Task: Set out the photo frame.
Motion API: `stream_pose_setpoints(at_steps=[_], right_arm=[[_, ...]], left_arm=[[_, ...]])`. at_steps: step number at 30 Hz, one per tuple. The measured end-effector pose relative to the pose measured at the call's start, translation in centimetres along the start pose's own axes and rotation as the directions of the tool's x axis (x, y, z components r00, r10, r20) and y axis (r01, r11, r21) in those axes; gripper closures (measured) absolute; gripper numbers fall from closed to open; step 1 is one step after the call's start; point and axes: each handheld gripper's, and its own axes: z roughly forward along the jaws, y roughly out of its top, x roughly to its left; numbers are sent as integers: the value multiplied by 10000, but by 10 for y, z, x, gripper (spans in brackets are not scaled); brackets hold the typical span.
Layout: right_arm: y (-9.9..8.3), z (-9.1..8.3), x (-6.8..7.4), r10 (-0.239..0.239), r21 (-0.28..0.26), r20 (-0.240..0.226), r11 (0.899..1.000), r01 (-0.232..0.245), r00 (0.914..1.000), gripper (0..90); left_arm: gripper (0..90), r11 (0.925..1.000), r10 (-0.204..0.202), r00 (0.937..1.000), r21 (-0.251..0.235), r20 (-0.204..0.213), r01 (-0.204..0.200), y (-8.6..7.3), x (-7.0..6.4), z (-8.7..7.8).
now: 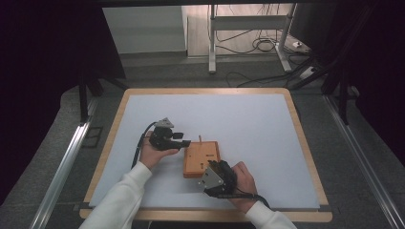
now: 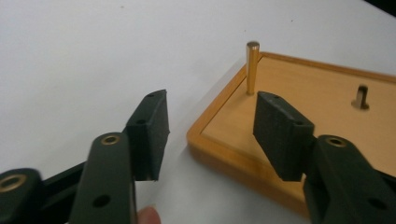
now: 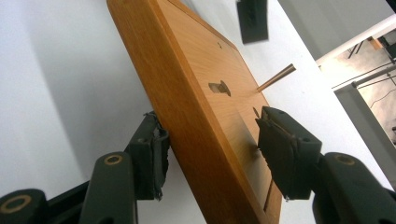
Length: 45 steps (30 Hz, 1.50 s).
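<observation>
From the high view: table [image 1: 143, 109] with white top and wood rim, orange board [image 1: 200, 160] low and just right of centre, thin peg [image 1: 200, 139] rising at its far left corner. Both forearms in white sleeves entering from the bottom edge, converging on the board.

Closer, in the left gripper view: brass peg [image 2: 252, 67] upright in the board's [image 2: 299, 93] corner, upper centre of frame, plus a small dark slot [image 2: 360, 100] at right with something short standing in it. Raised rim around a sunken face, not readable from above.

In the right gripper view: board [image 3: 196, 79] running diagonally from top left to bottom centre, peg [image 3: 276, 77] slanting at centre right, slot [image 3: 219, 87] mid-frame, a jaw of the other gripper at the top edge.

Left gripper [image 1: 184, 141] just left of the board's far left corner, pointing right toward it. Spread wide [image 2: 210, 128], holding nothing: one jaw over bare table, the other over the board's face just before the peg, the corner lying between them.

Right gripper [image 1: 216, 168] at the board's near right corner, grey plate up. Also parted [image 3: 210, 149], straddling the near edge: left jaw against or just beside the outer rim, right jaw above the face; contact not certain.

Left hand [image 1: 155, 153] cupped under its gripper, wrist bent inward. Right hand [image 1: 244, 180] behind its gripper, angled up-left, cable trailing toward the sleeve.
</observation>
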Motion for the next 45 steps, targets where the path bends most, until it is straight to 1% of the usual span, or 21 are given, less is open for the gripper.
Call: stream_pose_setpoints(at_steps=[2, 5, 7, 8, 9, 10, 12, 18, 22, 23, 26, 28, 30, 32, 33, 34, 35, 37, 40, 43, 45], right_arm=[[1, 1, -1, -15, -44, -53, 10000, 15, 10000, 447], [2, 1, -1, 27, -29, -60, 10000, -28, 10000, 450], [3, 1, -2, -17, -25, -64, 10000, 17, 10000, 453], [3, 1, -2, -7, 24, -88, 10000, 7, 10000, 456], [3, 1, -2, -7, 24, -88, 10000, 7, 10000, 456], [4, 1, -2, -41, 20, -103, 10000, 41, 9999, 458], [5, 1, -4, -144, 14, -96, 9999, 144, 9999, 469], [8, -2, -11, -87, 9, -119, 10000, 87, 9999, 492], [13, -2, -17, -229, 169, -234, 9996, 233, 9995, 508], [16, -4, -21, -354, 254, -204, 9990, 359, 9992, 525], [19, -5, -25, -341, 277, -196, 9990, 346, 9992, 537], [22, -6, -33, -295, 300, -221, 9991, 302, 9993, 552], [23, -6, -36, -317, 364, -229, 9988, 325, 9992, 555], [25, -6, -40, -289, 367, -256, 9989, 299, 9993, 566], [28, -5, -45, -285, 396, -335, 9988, 298, 9990, 570], [28, -5, -45, -285, 396, -335, 9988, 298, 9990, 572], [30, -5, -50, -258, 427, -449, 9987, 277, 9987, 582], [30, -4, -51, -283, 437, -447, 9986, 302, 9986, 589], [32, -3, -53, -487, 486, -378, 9975, 505, 9981, 609], [33, -2, -53, -516, 508, -388, 9973, 535, 9979, 612], [34, -2, -53, -587, 523, -365, 9968, 606, 9976, 618]], left_arm=[[400, 10000, 40, 9995, -71, -306, -43, -6, -2, -9], [376, 9999, -92, 9995, -70, -298, 90, -9, -3, -14], [367, 9997, -188, 9994, -174, -278, 183, -14, -5, -18], [366, 9994, -149, 9983, -307, -567, 132, -17, -8, -24], [367, 9994, -149, 9983, -307, -567, 132, -17, -8, -24], [367, 9993, 3, 9969, -377, -785, -33, -19, -9, -27], [368, 9985, 92, 9942, -523, -1069, -149, -23, -12, -33], [367, 9990, 63, 9937, -443, -1120, -114, -38, -14, -45], [366, 9994, 105, 9919, -328, -1264, -148, -50, -15, -53], [365, 9994, 95, 9917, -311, -1285, -136, -52, -14, -54], [365, 9995, 62, 9908, -299, -1354, -103, -57, -13, -58], [365, 9995, -26, 9909, -318, -1344, -17, -59, -12, -59], [365, 9994, -99, 9915, -349, -1299, 54, -59, -11, -59], [364, 9995, -101, 9921, -326, -1250, 61, -59, -10, -58], [364, 9996, -88, 9922, -290, -1247, 52, -59, -10, -57], [364, 9997, -72, 9923, -249, -1233, 41, -60, -10, -56], [364, 9998, -81, 9925, -212, -1221, 56, -60, -10, -55], [364, 9998, -77, 9924, -192, -1228, 54, -60, -10, -55], [366, 9998, -109, 9921, -169, -1248, 88, -61, -9, -55], [366, 9997, -195, 9919, -160, -1252, 176, -61, -8, -54], [366, 9998, -149, 9924, -128, -1222, 134, -61, -8, -54]])
